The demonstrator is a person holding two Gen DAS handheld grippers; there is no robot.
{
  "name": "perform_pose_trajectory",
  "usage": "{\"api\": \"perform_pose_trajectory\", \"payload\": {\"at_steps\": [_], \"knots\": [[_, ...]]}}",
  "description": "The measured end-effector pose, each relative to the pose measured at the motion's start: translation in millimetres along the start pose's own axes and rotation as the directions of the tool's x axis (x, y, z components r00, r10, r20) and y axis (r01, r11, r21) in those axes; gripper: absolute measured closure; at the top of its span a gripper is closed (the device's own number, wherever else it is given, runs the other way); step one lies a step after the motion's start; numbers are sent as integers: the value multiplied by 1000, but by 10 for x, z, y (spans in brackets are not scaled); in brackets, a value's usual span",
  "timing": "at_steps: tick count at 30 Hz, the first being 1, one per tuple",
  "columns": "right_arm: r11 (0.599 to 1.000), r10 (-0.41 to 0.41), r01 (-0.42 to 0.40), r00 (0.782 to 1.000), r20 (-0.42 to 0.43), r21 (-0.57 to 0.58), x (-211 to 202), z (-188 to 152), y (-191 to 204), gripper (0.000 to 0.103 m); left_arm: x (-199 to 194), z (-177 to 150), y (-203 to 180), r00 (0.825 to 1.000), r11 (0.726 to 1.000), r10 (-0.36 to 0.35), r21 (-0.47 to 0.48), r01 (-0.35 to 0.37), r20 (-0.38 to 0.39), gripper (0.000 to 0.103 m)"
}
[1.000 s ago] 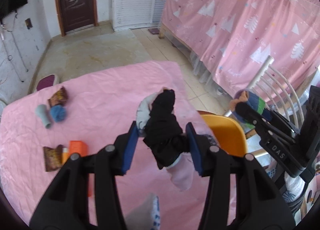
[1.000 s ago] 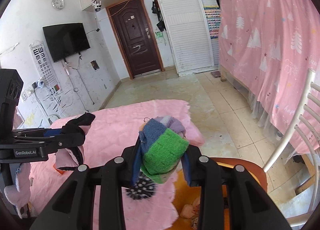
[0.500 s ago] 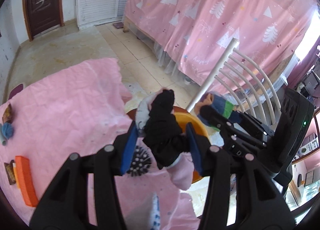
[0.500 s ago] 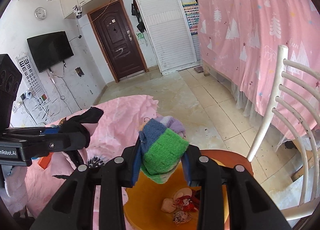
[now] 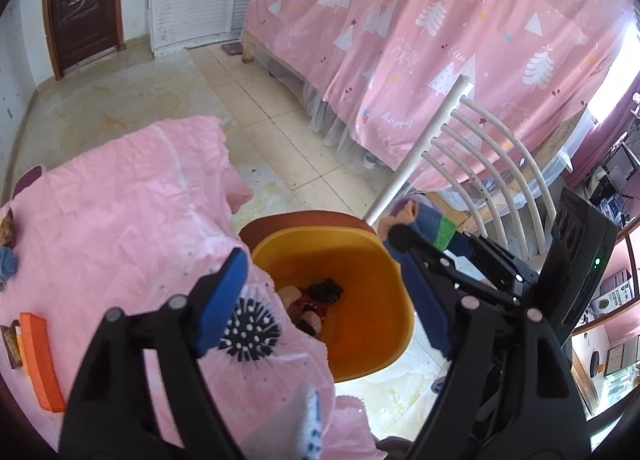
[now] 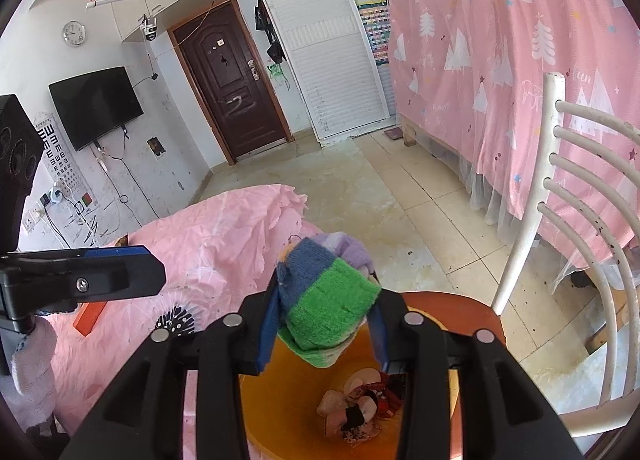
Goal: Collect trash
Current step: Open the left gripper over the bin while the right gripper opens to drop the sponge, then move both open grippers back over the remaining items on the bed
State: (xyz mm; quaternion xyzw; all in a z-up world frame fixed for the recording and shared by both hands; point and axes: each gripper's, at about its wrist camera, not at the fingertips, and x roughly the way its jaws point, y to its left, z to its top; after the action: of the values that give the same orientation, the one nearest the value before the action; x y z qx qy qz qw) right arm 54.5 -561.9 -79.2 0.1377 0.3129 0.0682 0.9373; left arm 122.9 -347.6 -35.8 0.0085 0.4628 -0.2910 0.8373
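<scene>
Risk first, as I read it: my right tool (image 6: 320, 334) is clamped on a bundled knit sock (image 6: 326, 300), blue, green and lilac, held above the orange bin (image 5: 394, 324), and if I part the jaws while the bundle sits toward the bin's near rim it could catch the rim or the chair (image 6: 548, 196) beside it and drop to the floor. The sock is soft and may cling to a pad, so it may not fall straight. My left tool (image 5: 326, 300) hangs over the bin with its jaws wide apart and nothing between them. Inside the bin I see a small heap of scraps (image 5: 316, 306), dark, red and pale pieces, too jumbled to name. The bin stands just off the corner of the pink-covered tabletop (image 5: 120, 228); an orange box (image 5: 40, 356) and a wrapper (image 5: 12, 344) lie at its left edge, not yet collected.
</scene>
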Motion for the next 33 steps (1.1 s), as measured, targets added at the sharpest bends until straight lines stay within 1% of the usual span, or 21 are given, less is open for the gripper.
{"api": "perform_pose_trajectory", "payload": {"at_steps": [4, 7, 14, 18, 22, 30, 33], "knots": [[1000, -8, 8, 1000, 3, -7, -7, 22, 47, 58, -79, -2, 41, 1000, 1000, 3, 0, -3, 18, 28], [1000, -10, 10, 1000, 2, -15, -13, 47, 119, 55, -146, -4, 106, 1000, 1000, 2, -11, -1, 27, 27], [998, 4, -4, 1000, -2, -56, 9, 128, 390, 52, -362, -32, 306, 998, 999, 11, -33, -9, 66, 27], [996, 23, -23, 1000, -8, -86, 54, 152, 611, 50, -503, -40, 430, 995, 998, 26, -51, -21, 96, 23], [992, 39, -41, 999, -21, -116, 107, 166, 825, 48, -667, -69, 609, 990, 996, 47, -76, -38, 130, 22], [983, 64, -72, 997, -51, -171, 238, 163, 1265, 45, -901, -137, 963, 983, 989, 75, -138, -53, 165, 22], [978, 72, -83, 995, -63, -192, 288, 168, 1430, 45, -984, -173, 1112, 980, 985, 94, -161, -65, 177, 18]]}}
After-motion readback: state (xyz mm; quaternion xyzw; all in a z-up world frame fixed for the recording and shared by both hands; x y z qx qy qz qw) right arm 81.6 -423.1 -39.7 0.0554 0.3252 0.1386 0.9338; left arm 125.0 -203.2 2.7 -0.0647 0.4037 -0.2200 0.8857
